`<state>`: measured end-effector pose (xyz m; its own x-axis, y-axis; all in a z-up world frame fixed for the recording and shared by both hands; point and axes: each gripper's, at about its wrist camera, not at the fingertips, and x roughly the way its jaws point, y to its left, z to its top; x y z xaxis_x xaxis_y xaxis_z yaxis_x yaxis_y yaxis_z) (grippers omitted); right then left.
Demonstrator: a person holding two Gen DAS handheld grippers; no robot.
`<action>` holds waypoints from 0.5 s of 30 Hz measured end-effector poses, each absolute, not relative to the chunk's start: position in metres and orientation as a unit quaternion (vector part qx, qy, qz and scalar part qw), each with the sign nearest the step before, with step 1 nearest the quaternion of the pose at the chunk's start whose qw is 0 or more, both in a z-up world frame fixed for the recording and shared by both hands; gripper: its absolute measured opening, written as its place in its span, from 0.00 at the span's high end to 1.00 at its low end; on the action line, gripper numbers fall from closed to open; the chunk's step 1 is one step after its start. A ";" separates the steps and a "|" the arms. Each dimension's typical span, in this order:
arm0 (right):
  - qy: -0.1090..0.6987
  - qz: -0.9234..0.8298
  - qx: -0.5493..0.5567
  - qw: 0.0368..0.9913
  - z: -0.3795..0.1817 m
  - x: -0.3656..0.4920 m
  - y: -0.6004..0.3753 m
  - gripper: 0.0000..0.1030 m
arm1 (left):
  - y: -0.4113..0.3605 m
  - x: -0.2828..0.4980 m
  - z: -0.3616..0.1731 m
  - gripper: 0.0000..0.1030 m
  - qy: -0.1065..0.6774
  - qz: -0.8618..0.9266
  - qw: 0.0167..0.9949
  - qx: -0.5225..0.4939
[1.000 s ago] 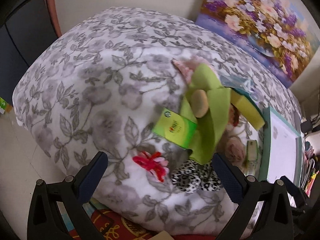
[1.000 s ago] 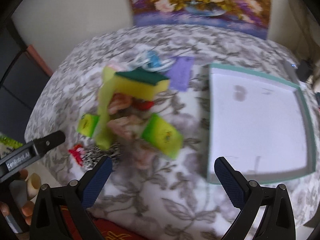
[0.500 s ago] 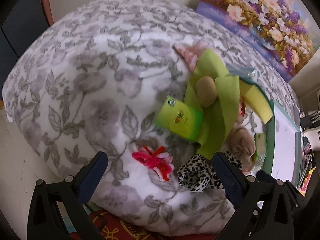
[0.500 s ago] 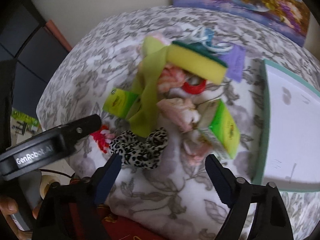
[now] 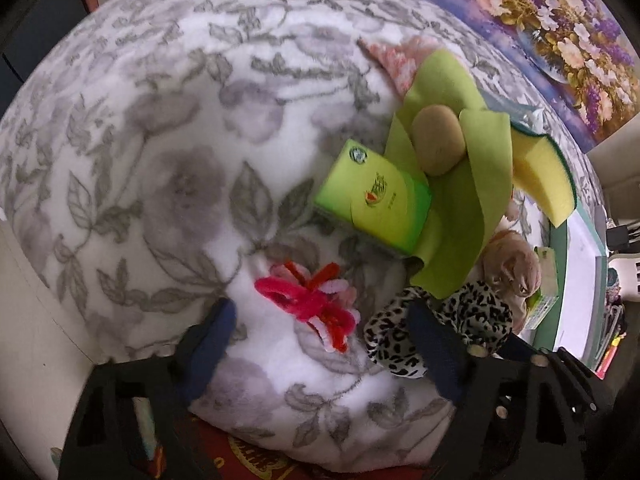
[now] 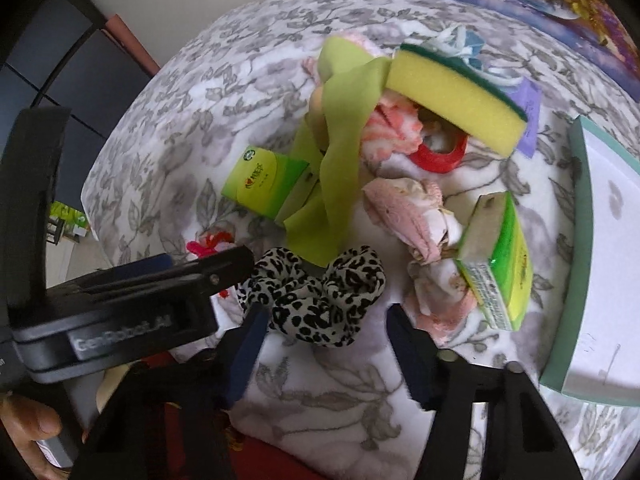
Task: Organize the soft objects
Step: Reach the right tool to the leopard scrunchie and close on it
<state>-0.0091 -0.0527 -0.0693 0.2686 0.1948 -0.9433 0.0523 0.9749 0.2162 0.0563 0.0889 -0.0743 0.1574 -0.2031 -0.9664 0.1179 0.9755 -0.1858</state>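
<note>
A red and pink pipe-cleaner bow (image 5: 308,304) lies on the floral blanket (image 5: 160,160) near its front edge. My left gripper (image 5: 320,310) points down over the bow with its jaws closing. The bow is between the pads, and a gap shows on each side. Right beside it lies a leopard-print scrunchie (image 6: 320,292). My right gripper (image 6: 328,314) straddles the scrunchie, jaws closing, with the pads at its edges and not visibly squeezing. In the left wrist view the scrunchie (image 5: 440,328) is partly behind the right-hand finger.
Behind them is a heap: a green tissue packet (image 5: 372,204), a lime cloth (image 5: 460,200), a tan soft lump (image 5: 438,140), a yellow sponge (image 6: 452,96), pink cloths (image 6: 404,208), a red ring (image 6: 440,156) and a second green packet (image 6: 500,260). A teal-rimmed white tray (image 6: 576,240) stands right.
Both grippers have come down toward the blanket and their jaws have narrowed. The right one swung left from the tray side to the leopard scrunchie. The left one now frames the bow.
</note>
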 end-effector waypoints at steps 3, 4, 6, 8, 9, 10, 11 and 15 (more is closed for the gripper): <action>0.607 0.050 0.106 0.786 -0.074 -0.006 -0.052 0.43 | 0.088 0.057 -0.083 0.34 0.652 -0.112 0.749 -0.045; 0.608 0.052 0.107 0.785 -0.075 -0.006 -0.052 0.45 | 0.088 0.057 -0.086 0.39 0.655 -0.112 0.746 -0.047; 0.610 0.055 0.107 0.783 -0.077 -0.004 -0.052 0.45 | 0.087 0.058 -0.088 0.44 0.658 -0.115 0.743 -0.049; 0.614 0.054 0.106 0.780 -0.080 -0.003 -0.051 0.47 | 0.085 0.058 -0.091 0.48 0.660 -0.121 0.739 -0.052; 0.617 0.056 0.106 0.778 -0.082 -0.003 -0.051 0.47 | 0.084 0.060 -0.092 0.49 0.661 -0.122 0.739 -0.051; 0.618 0.057 0.105 0.777 -0.083 -0.002 -0.050 0.48 | 0.084 0.059 -0.093 0.52 0.660 -0.121 0.740 -0.049; 0.619 0.059 0.104 0.777 -0.083 -0.002 -0.050 0.48 | 0.079 0.058 -0.092 0.56 0.660 -0.120 0.740 -0.049; 0.619 0.064 0.104 0.776 -0.085 -0.001 -0.049 0.56 | 0.077 0.060 -0.094 0.70 0.658 -0.114 0.743 -0.051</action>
<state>-0.0012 -0.0490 -0.0851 0.2262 0.2285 -0.9469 0.0297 0.9700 0.2412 0.0595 0.0765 -0.0938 0.1085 -0.2359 -0.9657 0.1024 0.9689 -0.2252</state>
